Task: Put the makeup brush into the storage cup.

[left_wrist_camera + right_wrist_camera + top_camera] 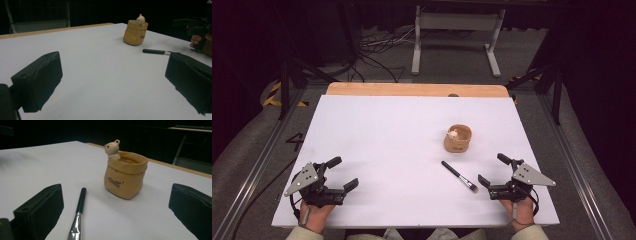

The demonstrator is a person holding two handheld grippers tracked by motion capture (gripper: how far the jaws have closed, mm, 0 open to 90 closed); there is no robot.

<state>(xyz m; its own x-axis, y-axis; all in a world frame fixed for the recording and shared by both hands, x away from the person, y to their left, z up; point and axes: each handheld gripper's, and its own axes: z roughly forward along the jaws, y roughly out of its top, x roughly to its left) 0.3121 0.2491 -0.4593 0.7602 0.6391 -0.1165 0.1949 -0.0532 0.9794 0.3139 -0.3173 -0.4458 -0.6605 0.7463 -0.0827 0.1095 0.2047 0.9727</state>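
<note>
A tan bag-shaped pot with a small bear figure at its rim stands upright on the white table, right of centre. It also shows in the left gripper view and in the right gripper view. A black-handled brush lies flat just in front of the pot, bristles toward the person; the brush lies between the right jaws' line of sight and the pot. My left gripper rests open near the front left edge. My right gripper stands open beside the brush's bristle end, nothing between its jaws.
The white table has a wooden strip along its far edge. Beyond it stand a metal frame and loose cables on the floor. Dark stands flank both back corners. The person's other hand with its gripper shows far right in the left gripper view.
</note>
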